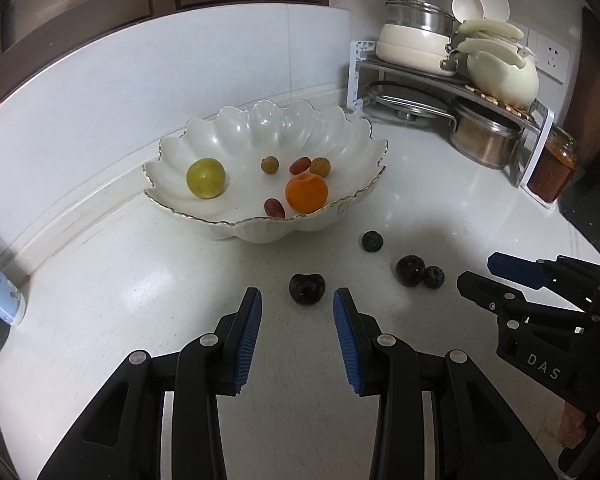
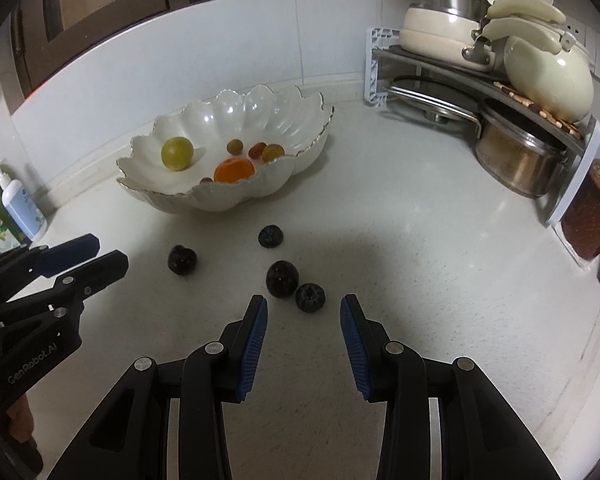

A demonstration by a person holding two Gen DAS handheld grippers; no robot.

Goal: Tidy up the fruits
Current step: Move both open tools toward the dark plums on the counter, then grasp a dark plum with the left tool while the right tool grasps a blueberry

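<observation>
**Four dark fruits loose on the counter, both grippers hovering with fingers spread**

White countertop (image 1: 140,288) runs into a corner of pale wall panels, with a two-tier corner rack (image 1: 452,92) at the back right carrying cream pots, a cream kettle (image 1: 500,72) and, underneath, a steel pot (image 1: 484,140). Just beside the rack's near end stands a jar of red-orange preserve (image 1: 552,172). At the far left of the right wrist view a pump bottle (image 2: 22,208) stands against the wall.

A white scalloped bowl (image 1: 204,136) with a gilt rim sits toward the back of the counter. Inside it lie a yellow-green round fruit (image 1: 205,179), an orange (image 1: 306,193), two small tan fruits and two reddish grapes.

In front of the bowl, on the bare counter, four dark fruits lie apart from it. A dark plum (image 1: 307,289) rests just ahead of the left gripper (image 1: 297,300), in line with the gap between its blue-padded fingers, which are spread wide and touch nothing. A blueberry (image 1: 372,241) lies nearer the bowl. A second dark plum (image 2: 282,279) and a second blueberry (image 2: 310,297) sit touching or nearly so, just ahead of the right gripper (image 2: 304,308), whose fingers are likewise spread wide and hold nothing.
</observation>
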